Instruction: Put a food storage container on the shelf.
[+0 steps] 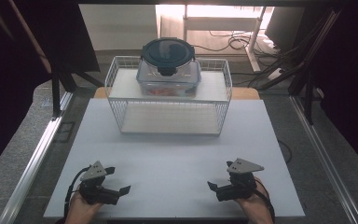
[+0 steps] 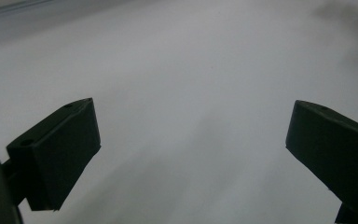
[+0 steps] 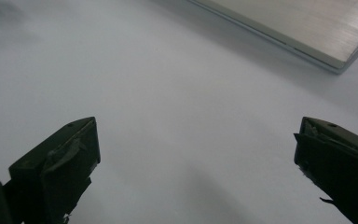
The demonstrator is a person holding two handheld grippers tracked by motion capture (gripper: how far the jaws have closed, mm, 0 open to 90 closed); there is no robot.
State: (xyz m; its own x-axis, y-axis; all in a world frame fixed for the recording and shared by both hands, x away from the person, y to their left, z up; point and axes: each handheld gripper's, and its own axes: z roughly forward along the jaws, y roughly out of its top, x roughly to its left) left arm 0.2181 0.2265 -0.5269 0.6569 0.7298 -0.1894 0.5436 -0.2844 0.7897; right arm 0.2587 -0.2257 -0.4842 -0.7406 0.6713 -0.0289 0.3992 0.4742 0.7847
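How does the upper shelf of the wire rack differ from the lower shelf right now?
The upper shelf of the white wire rack carries a clear container with a dark round lid; the lower shelf carries nothing. The upper shelf sits farther back in the high view, the lower nearer the person. Both are pale, flat panels.

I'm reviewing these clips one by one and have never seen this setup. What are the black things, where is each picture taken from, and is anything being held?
There is no robot here. A person holds a hand-operated claw in each hand: the left claw and the right claw rest near the front edge of a white table.

The high view looks down from above the person's side. The other two pictures come from cameras riding on each claw, looking along its two black jaws at the bare tabletop.

At the far side stands a white wire rack with two levels. On its top level sits a clear food container with a dark clip-on lid.

Both claws are open and hold nothing.
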